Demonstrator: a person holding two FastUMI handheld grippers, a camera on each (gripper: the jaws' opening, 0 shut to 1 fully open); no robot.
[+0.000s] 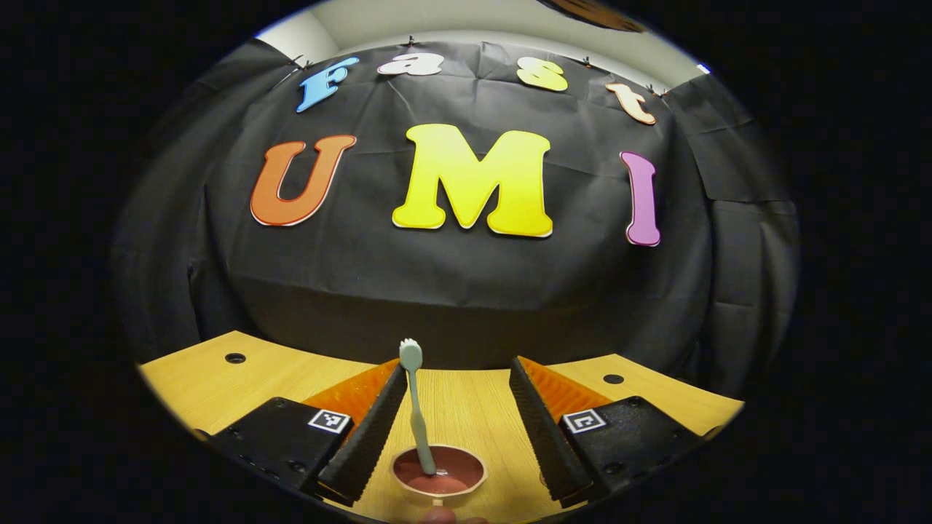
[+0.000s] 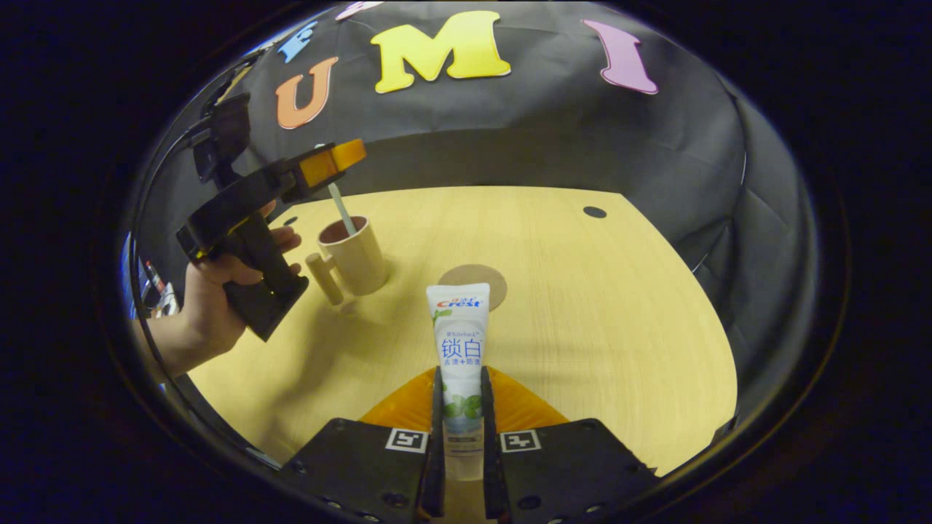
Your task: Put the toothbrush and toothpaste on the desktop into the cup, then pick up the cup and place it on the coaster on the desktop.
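In the left gripper view my left gripper stands open above the tan cup. The pale toothbrush stands in the cup, bristles up, leaning close to the left finger. In the right gripper view my right gripper is shut on the white toothpaste tube, held above the table. Farther left stand the cup, with its handle toward me, and the toothbrush in it. The left gripper hovers over them in a hand. The round brown coaster lies behind the tube, partly hidden.
The wooden table has a small dark hole at its far right, and two holes show in the left gripper view. Black cloth walls close the back and sides.
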